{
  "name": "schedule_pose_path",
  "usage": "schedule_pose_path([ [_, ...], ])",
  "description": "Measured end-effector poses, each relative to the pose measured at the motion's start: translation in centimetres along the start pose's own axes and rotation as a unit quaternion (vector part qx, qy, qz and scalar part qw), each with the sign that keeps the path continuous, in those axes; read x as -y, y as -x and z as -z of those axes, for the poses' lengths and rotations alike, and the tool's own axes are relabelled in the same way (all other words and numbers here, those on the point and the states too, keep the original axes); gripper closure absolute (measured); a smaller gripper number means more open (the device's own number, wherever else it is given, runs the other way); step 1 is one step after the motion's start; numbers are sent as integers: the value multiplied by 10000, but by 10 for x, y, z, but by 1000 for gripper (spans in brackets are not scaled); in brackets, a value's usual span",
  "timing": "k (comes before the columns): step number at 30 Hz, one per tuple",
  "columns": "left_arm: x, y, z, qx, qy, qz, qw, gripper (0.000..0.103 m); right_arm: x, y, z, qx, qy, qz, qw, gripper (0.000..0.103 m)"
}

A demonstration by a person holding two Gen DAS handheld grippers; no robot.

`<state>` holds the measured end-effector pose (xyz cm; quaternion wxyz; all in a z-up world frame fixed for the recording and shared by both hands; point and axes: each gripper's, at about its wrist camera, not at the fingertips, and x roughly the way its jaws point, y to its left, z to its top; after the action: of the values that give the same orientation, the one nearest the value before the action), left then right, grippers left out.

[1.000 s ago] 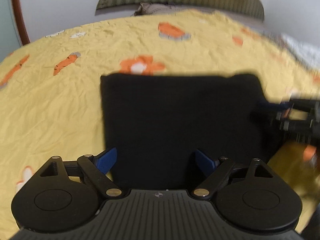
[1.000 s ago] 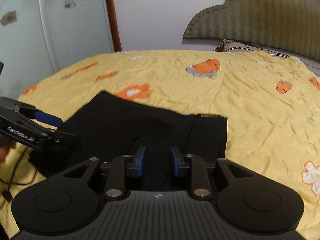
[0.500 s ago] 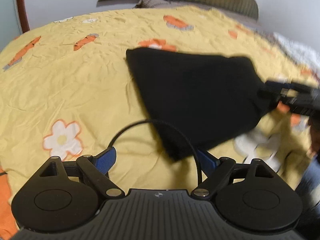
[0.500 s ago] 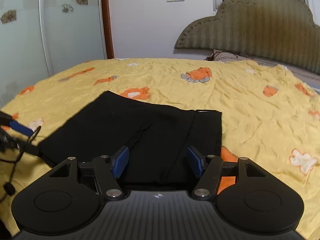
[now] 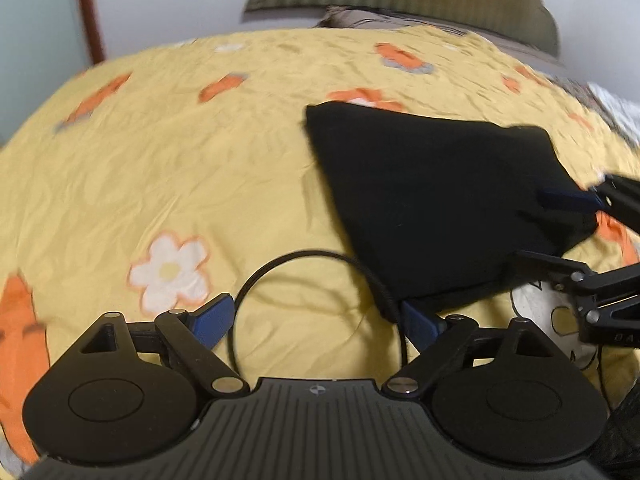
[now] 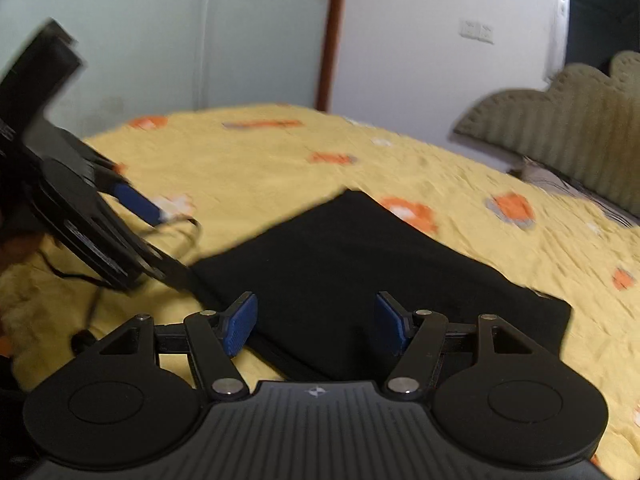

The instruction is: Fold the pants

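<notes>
The black pants point(image 5: 432, 200) lie folded into a compact rectangle on the yellow bedspread point(image 5: 180, 160); they also show in the right wrist view point(image 6: 360, 264). My left gripper point(image 5: 316, 320) is open and empty, to the left of the pants' near corner. My right gripper point(image 6: 316, 326) is open and empty, just over the pants' near edge. In the left wrist view the right gripper point(image 5: 576, 224) appears at the pants' right side. In the right wrist view the left gripper point(image 6: 120, 236) appears at the left.
A black cable point(image 5: 288, 264) loops on the bedspread in front of my left gripper. An olive padded headboard point(image 6: 560, 120) and a pillow point(image 5: 360, 20) stand at the far end. A glass wardrobe door point(image 6: 160, 40) is beyond the bed.
My right gripper has opened and let go of the pants. Both grippers have drawn back and swung left, so the pants now sit to the right in the left wrist view.
</notes>
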<state>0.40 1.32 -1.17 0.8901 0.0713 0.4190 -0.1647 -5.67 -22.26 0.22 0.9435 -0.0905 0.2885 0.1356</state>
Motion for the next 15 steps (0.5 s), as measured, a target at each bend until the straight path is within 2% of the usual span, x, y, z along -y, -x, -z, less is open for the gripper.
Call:
schedule_pose_path([
  [2,-3,9,0,146,-21,13,9999,17,17,8,6,25,-234,26,9997,37],
  [4,0,23,-7,494,-271,47,9984,18,47,20,10,110,-739,205,9970,35],
  [5,1,28,-12,621,-315,221,9973,17,65,23,13,158,-1013,331,9942,30],
  [6,1,29,-20,703,-267,474,9960,11,85,26,18,231,-1339,451,9897,28],
  [8,-1,21,-35,744,18,982,9924,4,129,24,29,261,-2146,458,9753,27],
  [9,-3,9,-43,646,167,1274,9896,4,150,20,35,222,-2578,317,9654,27],
  [11,-6,-18,-57,268,457,1555,9864,6,184,10,52,184,-3297,-141,9438,27],
  [13,-10,-47,-66,-153,740,1710,9824,9,204,2,65,108,-3734,-472,9264,27],
  [15,-18,-71,-71,-490,1032,1888,9754,13,214,-5,74,-26,-3950,-745,9156,27],
])
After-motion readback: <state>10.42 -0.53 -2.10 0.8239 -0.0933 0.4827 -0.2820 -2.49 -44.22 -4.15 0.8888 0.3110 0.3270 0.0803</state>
